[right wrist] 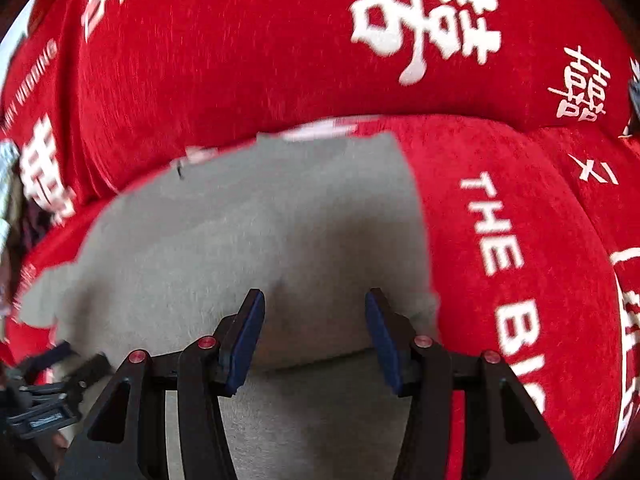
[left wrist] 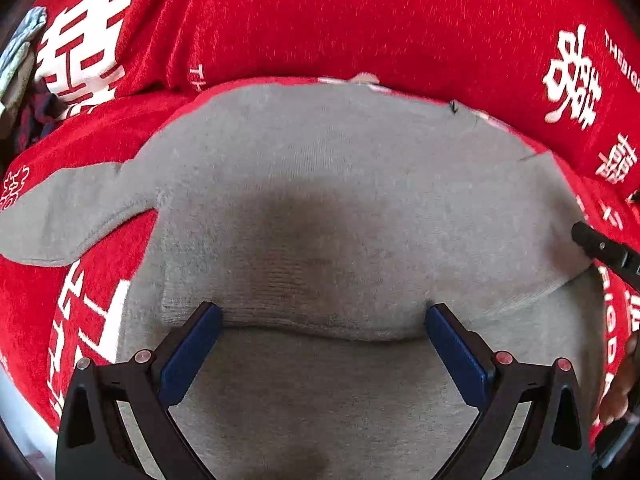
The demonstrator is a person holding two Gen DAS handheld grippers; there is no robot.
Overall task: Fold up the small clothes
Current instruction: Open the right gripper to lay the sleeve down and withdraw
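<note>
A small grey knit sweater lies on a red cover. Its lower part is folded up over the body, and the fold edge runs just in front of my fingers. One sleeve sticks out to the left. My left gripper is open and empty, with its jaws wide over the fold edge. The sweater also shows in the right wrist view. My right gripper is open and empty over the sweater's right part. The tip of the right gripper shows at the left view's right edge.
The red cover with white characters and lettering drapes a sofa-like seat and backrest. A grey-green cloth and dark patterned fabric lie at the far left. The left gripper's body shows at the right view's lower left.
</note>
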